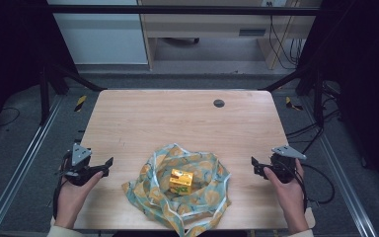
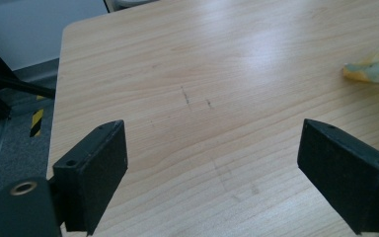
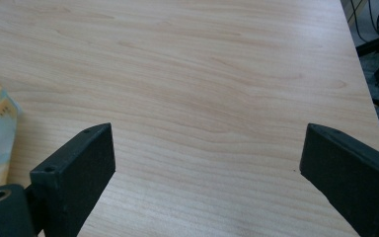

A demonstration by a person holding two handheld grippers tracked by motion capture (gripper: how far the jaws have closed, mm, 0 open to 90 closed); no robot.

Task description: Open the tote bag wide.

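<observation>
Nearest the camera, at the bottom of the high view, my two hands hold the grippers low over the tabletop (image 1: 128, 118). Left gripper (image 1: 109, 163) sits at lower left, jaws spread wide with bare wood between them. Right gripper (image 1: 253, 164) sits at lower right, likewise released and holding nothing.

Between them, at lower centre, lies a patterned cloth (image 1: 202, 195), loosely bunched, with a small yellow box (image 1: 181, 180) resting upright in its middle. Both grippers are well apart from the cloth; neither touches it.

Judgement: the work in hand appears to be at its start, with the approach not yet made. The next move calls for bringing a gripper inward to a free edge of the cloth and closing on the fabric without knocking the box.

Cloth: thin, soft, yellow-and-teal print with a pale hem, rumpled into raised folds around the box. A corner shows at the upper right of the left gripper view.
</observation>
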